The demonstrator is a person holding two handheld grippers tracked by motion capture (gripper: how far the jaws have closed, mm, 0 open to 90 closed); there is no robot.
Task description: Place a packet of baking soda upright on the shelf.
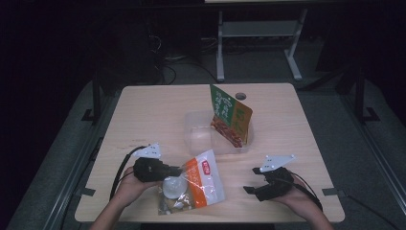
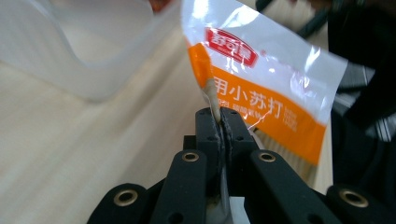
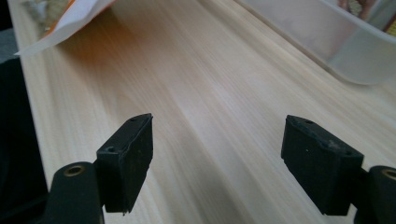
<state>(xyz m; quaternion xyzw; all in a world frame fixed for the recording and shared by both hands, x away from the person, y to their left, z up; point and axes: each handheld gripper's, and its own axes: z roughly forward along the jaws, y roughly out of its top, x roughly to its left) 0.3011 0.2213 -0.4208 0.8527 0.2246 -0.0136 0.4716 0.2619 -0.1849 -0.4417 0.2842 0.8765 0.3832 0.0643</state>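
From the high view I have the left gripper [image 1: 178,169] at the near left of the wooden table [image 1: 158,110], pinching the edge of the orange-and-white snack bag [image 1: 198,184]; in the left gripper view its two black jaws are pressed together on the bag's [image 2: 261,79] side seam, with only the thin film between the pads. The bag lies in front of me at the near edge of the table, just right of that gripper, its printed end tilted up toward the clear plastic box [image 1: 198,132]; the clear lower part with pale contents sits close to my left hand [image 1: 127,187].

My right gripper [image 1: 253,179] is at the near right of the table, well apart from the bag; in the right gripper view its jaws are spread wide over bare wood with nothing between them, and a corner of the bag [image 3: 65,18] shows far off at the upper left.

The clear box stands near the middle of the table, beyond the bag; a green-and-orange packet [image 1: 231,117] leans upright inside it at its right side; I see the box's wall [image 3: 327,42] in the right gripper view as well.
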